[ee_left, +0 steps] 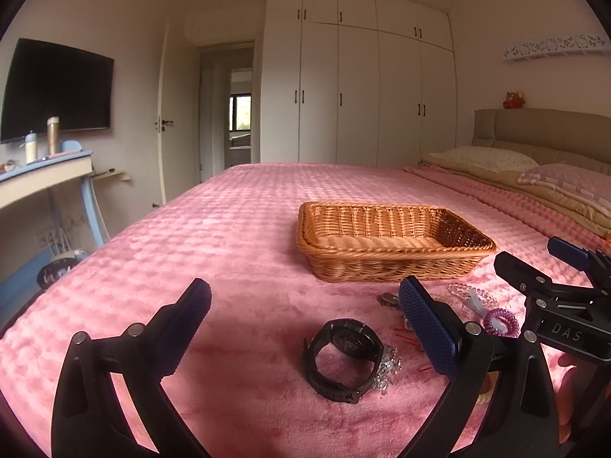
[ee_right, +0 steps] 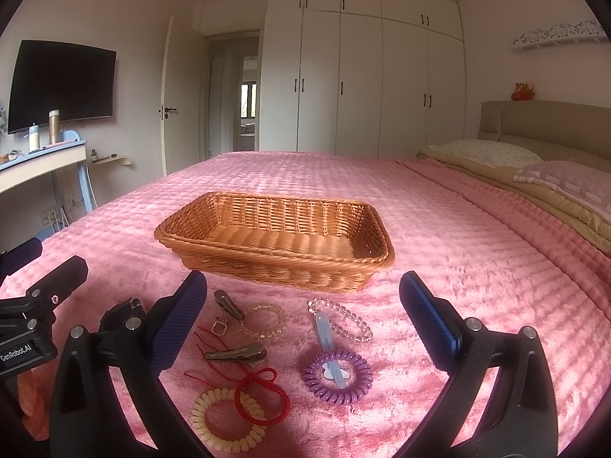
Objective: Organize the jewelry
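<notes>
An empty wicker basket stands on the pink bedspread. My left gripper is open above a black watch that lies beside a small crystal piece. My right gripper is open above loose jewelry: a purple coil band with a pale blue clip across it, a clear bead bracelet, a cream coil band, a red cord bracelet, two metal hair clips, a clear coil band and a small ring charm.
The pink bedspread spreads out around the basket. Pillows and the headboard are at the right. A desk with bottles and a wall TV are at the left. White wardrobes stand behind.
</notes>
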Demonstrator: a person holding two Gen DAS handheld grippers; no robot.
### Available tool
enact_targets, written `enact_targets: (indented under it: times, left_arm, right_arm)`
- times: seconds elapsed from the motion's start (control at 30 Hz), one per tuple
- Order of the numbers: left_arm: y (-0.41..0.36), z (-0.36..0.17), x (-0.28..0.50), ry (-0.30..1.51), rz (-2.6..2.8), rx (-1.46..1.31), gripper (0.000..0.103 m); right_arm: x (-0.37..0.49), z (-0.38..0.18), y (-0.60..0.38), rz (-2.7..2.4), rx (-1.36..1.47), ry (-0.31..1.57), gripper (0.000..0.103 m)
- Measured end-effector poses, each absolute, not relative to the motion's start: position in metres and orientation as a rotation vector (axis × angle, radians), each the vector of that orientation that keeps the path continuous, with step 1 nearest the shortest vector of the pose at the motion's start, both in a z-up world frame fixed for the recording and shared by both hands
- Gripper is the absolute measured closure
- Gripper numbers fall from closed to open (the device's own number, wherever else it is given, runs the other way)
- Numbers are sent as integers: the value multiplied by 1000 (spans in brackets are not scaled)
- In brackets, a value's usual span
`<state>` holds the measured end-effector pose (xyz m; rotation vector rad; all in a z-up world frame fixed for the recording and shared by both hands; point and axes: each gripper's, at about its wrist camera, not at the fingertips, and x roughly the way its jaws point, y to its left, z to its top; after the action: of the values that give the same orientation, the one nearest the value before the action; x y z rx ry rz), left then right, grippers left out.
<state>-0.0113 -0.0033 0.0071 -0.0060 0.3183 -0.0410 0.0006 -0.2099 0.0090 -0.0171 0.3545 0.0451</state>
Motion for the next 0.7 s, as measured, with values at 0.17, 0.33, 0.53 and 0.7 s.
enact_targets:
  times: [0.17, 0.33, 0.53, 0.7]
  left_arm:
    - [14, 5, -4, 385, -84, -91, 7]
    - [55, -7, -5, 525, -144, -271, 10]
    - [73, -16, -2, 675, -185, -279, 24]
    - [64, -25, 11, 808, -243, -294, 48]
  right_arm:
    - [-3, 10, -218, 37, 18, 346, 6]
    - [-9, 6, -231, 30, 51, 374, 7]
    - [-12, -6, -249, 73, 65, 536, 26]
    - [-19, -20, -262, 88, 75, 683, 54]
